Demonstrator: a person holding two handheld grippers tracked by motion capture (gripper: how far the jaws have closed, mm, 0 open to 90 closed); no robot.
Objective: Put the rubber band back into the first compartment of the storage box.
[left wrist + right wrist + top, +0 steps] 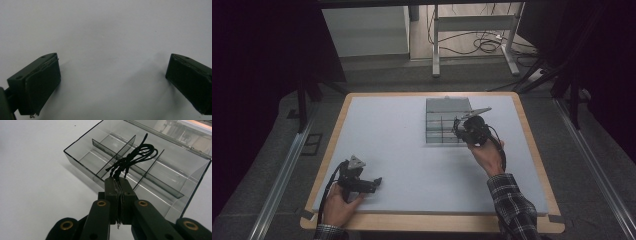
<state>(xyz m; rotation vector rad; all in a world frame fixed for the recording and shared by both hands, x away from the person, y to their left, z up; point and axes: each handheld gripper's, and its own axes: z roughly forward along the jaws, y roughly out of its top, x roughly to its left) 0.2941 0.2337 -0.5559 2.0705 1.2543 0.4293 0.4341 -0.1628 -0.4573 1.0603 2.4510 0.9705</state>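
Right tool is clamped on a black cord, jaws pressed together with the cord's twisted strands pinched between them. The cord sticks out past the jaw tips in a small looped bundle, hanging over the middle compartments of the clear box; can't tell if it touches a divider. In the high view the right tool sits over the near right part of the box, which lies open on the far right part of the counter. Left tool rests low at the near left corner of the counter, well apart from the box. Its jaws stand wide apart, nothing between them, bare counter ahead.
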